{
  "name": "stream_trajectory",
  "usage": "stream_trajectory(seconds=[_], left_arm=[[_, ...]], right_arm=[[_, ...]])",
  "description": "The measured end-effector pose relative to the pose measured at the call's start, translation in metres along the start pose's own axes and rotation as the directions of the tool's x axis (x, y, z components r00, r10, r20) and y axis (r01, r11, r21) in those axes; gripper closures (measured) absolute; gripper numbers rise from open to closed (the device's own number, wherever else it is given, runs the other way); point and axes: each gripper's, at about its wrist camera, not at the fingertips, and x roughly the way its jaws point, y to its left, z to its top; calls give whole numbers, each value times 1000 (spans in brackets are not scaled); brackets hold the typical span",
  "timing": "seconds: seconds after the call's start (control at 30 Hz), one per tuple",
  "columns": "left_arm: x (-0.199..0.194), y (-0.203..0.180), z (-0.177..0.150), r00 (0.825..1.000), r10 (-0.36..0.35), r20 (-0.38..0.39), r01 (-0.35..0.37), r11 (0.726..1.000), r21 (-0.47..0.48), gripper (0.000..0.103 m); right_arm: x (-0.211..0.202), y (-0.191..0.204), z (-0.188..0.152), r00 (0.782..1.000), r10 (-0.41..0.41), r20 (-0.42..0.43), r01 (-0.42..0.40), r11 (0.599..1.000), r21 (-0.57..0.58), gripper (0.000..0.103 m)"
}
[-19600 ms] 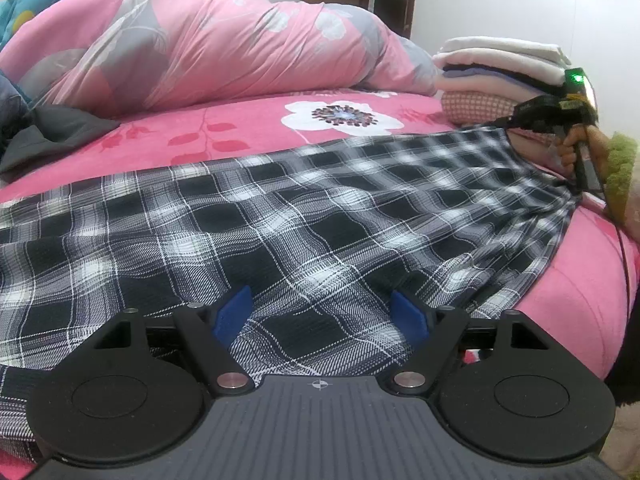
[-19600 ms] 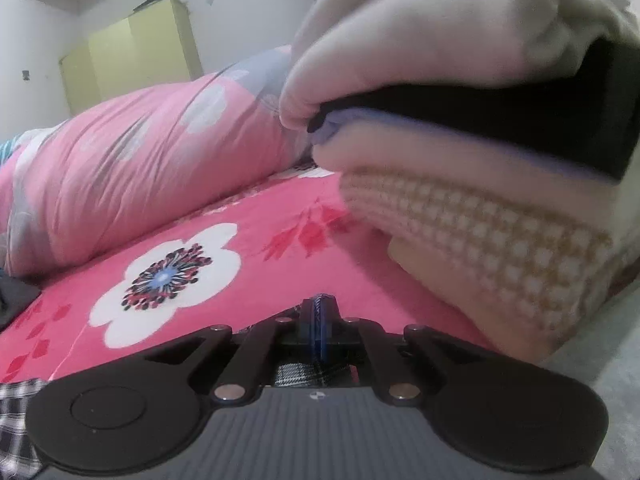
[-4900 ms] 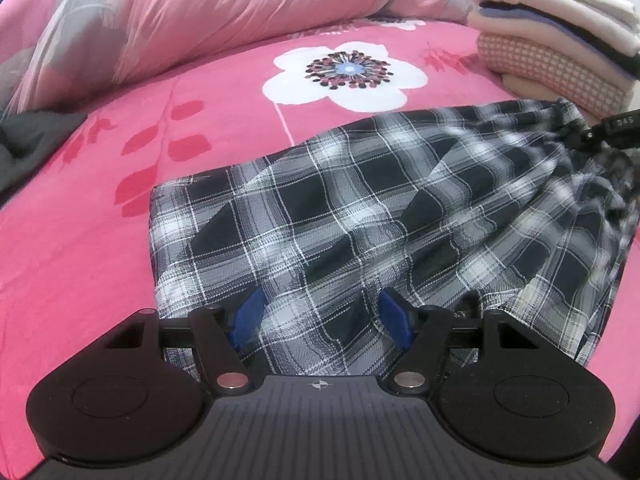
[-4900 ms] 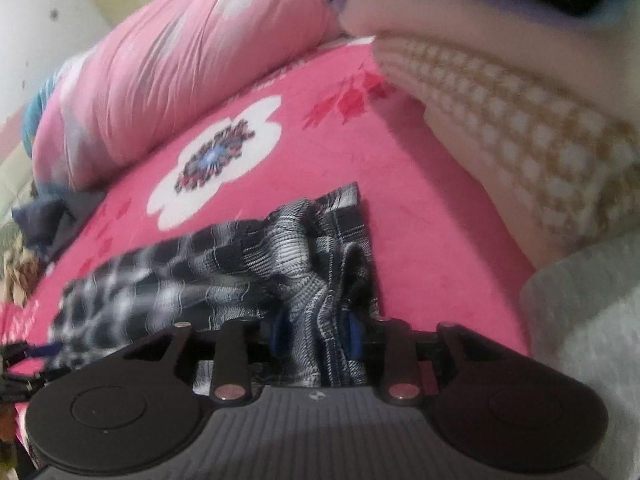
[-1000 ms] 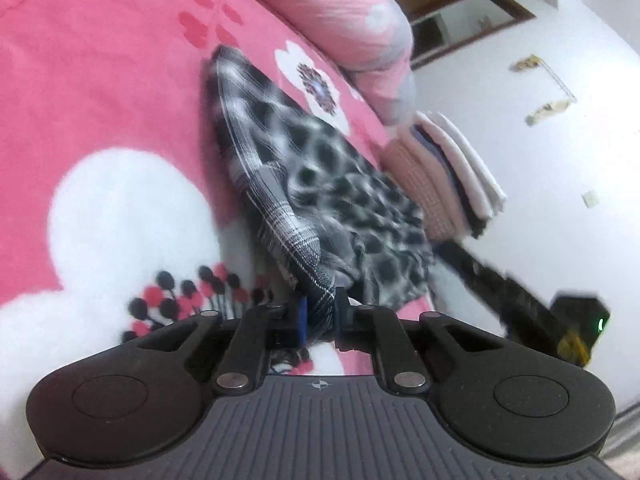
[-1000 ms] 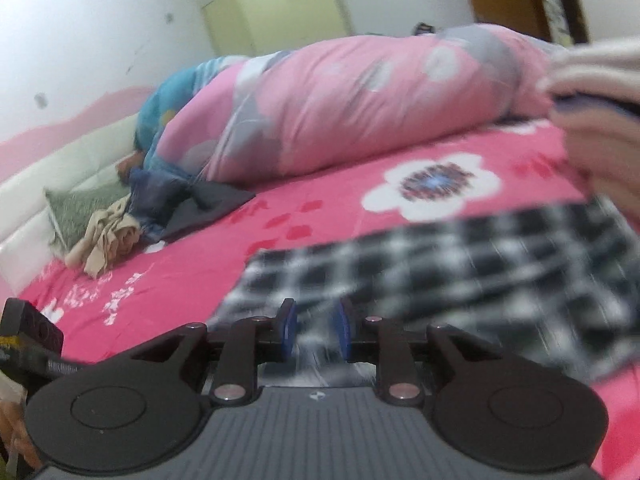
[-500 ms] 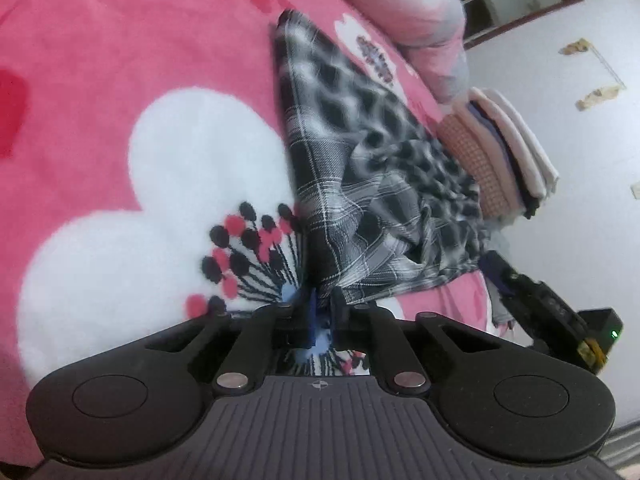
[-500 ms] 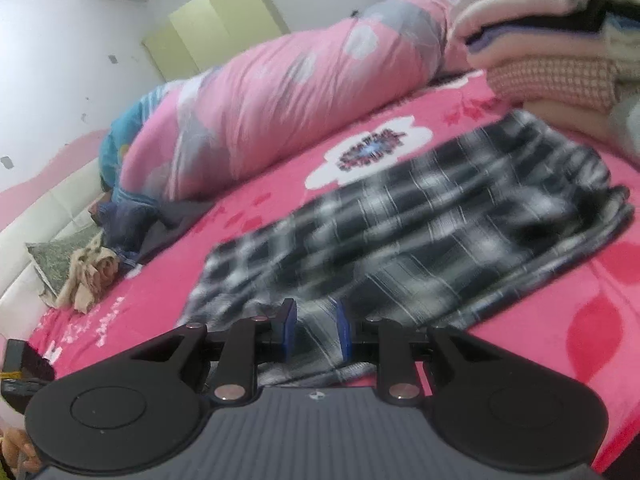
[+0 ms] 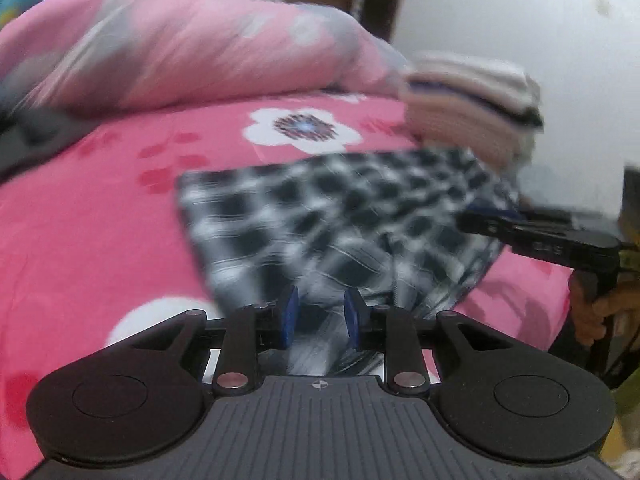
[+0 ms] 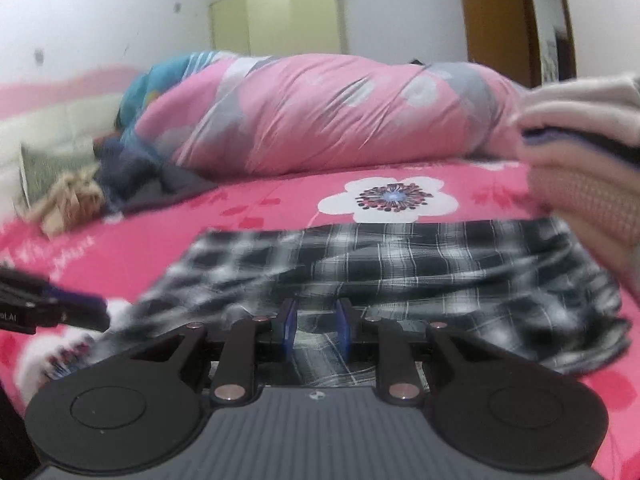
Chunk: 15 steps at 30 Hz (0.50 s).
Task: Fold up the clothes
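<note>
A black-and-white plaid garment lies folded flat on the pink flowered bed sheet. My left gripper hovers at the garment's near left edge. Its jaws are opening, and blurred plaid shows in the gap without the pads pressing on it. My right gripper stands low over the plaid at its near edge, pads a little apart, with cloth showing beneath the gap. Each gripper appears in the other's view: the right gripper at the garment's right side, the left gripper at its left.
A stack of folded clothes sits at the bed's far right, close to the plaid. A rolled pink duvet runs along the back. Dark and beige loose clothing lies at far left. A hand holds the right gripper's handle.
My left gripper was shut on the plaid's corner; now its pads have parted, its view has rolled level and it has drawn back. My right gripper sank closer to the cloth.
</note>
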Motion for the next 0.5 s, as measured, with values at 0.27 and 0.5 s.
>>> stream_trajectory(seconds=[0.27, 0.5], left_arm=[[24, -4, 6, 992, 60, -108, -62, 998, -21, 76], [20, -27, 29, 998, 55, -42, -53, 998, 32, 76]], right_arm=[[10, 21, -37, 994, -105, -43, 93, 970, -226, 80], [-16, -1, -2, 983, -155, 102, 169, 976, -138, 80]])
